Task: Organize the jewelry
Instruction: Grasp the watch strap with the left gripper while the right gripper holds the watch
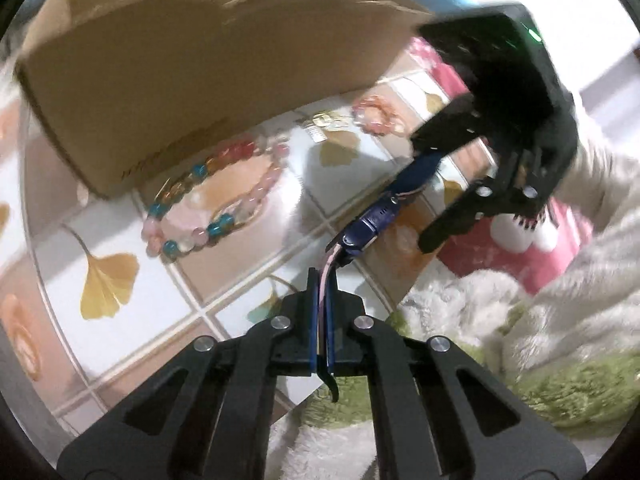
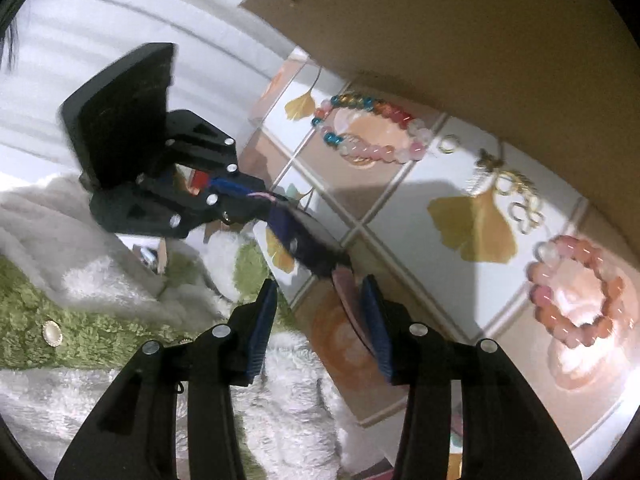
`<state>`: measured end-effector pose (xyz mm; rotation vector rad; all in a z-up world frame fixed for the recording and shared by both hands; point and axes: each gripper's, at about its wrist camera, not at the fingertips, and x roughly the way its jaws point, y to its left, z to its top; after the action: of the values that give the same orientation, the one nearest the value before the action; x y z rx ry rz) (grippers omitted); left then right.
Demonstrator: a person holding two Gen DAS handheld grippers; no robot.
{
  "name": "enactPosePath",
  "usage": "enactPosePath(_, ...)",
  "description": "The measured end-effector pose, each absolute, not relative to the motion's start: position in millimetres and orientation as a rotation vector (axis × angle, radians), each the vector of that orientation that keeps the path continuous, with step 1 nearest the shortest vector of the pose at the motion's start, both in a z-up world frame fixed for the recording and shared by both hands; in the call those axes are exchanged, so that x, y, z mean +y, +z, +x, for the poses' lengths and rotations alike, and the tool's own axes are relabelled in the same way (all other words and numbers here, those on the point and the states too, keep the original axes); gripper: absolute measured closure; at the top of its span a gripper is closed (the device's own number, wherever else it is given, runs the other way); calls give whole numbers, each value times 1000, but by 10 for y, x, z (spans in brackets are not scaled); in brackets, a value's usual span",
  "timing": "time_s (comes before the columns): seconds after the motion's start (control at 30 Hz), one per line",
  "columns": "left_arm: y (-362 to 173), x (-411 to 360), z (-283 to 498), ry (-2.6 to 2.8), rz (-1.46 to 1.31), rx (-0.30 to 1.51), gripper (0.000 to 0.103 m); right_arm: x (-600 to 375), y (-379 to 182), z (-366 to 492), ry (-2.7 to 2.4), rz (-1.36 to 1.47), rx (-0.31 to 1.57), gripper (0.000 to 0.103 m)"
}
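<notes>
Left gripper point(image 1: 322, 312), low in its frame's centre, was clamped on a dark-blue watch with pink-lined strap point(image 1: 370, 226); right gripper point(image 2: 320, 316) stood part-open around the strap's other end.

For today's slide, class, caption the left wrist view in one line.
Left gripper shut on a watch strap, beaded bracelets lying beside a cardboard box.

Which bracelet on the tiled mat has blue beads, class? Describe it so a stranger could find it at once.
Start at the big cardboard box. Right below its front edge, on the mat with the yellow leaf pattern, lies the multicoloured bracelet. Unlike the pink-and-orange bracelet farther along, it mixes blue, red and amber beads with pale pink ones.
</notes>
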<state>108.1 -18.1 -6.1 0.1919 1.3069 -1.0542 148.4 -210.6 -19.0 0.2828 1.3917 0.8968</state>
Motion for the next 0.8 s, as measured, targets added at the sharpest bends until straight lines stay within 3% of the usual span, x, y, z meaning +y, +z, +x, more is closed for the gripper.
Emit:
enactPosePath(0.1,-163,-112,1178,-1018,137,1384,99,-2252,-165,1468,849,304,1375,59)
enactPosePath(0.17,-167,-69,1176,-997,132,1387,92,-2310,-144,1448,822,304,1359,59)
enactPosePath(0.23,-143,-5,1128,-983,152,1350,73,-2368,-102,1428,778,282,1332,59)
enactPosePath(0.33,-85,44,1118,-958,187,1272,54,-2422,20,1379,723,240,1269,59)
enactPosePath(0.8,85,43,956,-946,441,987,50,-1967,130,1423,697,-89,1156,59)
